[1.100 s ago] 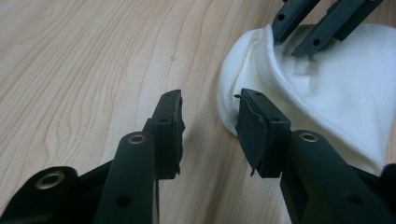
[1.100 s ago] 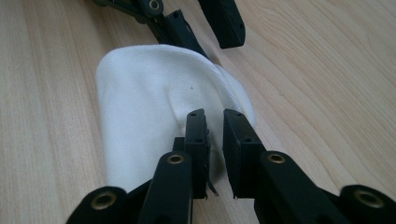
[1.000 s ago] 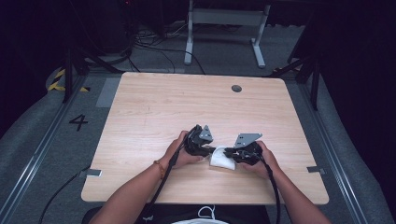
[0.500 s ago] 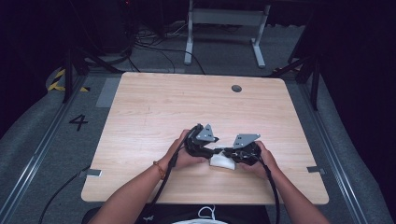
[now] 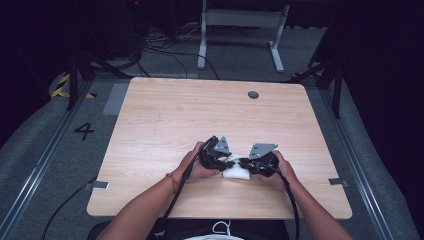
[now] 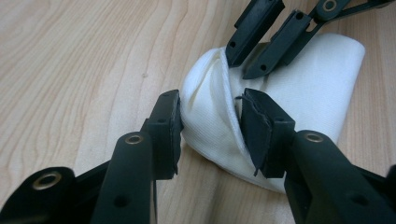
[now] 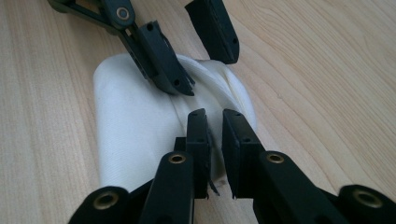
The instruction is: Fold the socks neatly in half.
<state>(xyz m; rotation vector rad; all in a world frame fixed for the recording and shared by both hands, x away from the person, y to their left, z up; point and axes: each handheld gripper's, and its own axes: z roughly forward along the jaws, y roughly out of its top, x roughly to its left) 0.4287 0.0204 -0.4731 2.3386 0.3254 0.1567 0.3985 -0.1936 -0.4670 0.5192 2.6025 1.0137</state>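
The table [image 5: 165, 120] is a pale wood top with a small round dark cap [image 5: 253, 94] set near its far edge, and beyond it a grey metal frame [image 5: 240, 20] stands on the dark floor [image 5: 55, 150], where a "4" [image 5: 84, 131] is marked to the left. Near the table's near edge, about the middle, lies a folded white cloth [image 5: 237, 169], a soft bundle with a ridge of gathered folds along one end. The person's forearms come in from the bottom of the high view and meet over it, the left gripper [image 5: 226, 161] and the right gripper [image 5: 244, 163] pointing at each other across the cloth. In the left gripper view [image 6: 210, 119] its jaws stand part open astride the raised fold, one pad against the cloth's rounded end and the other against the ridge; they have just been closing a little, with the cloth between them, and the fabric between the pads keeps its bulge, so the pads touch it more than they pinch it. The right gripper shows there too, at the top, its tips on the same ridge. In the right gripper view [image 7: 215, 140] its jaws are nearly together, clamped on a thin upright pleat of cloth [image 7: 130, 130] at the near end of the ridge. The cloth rests on the table.
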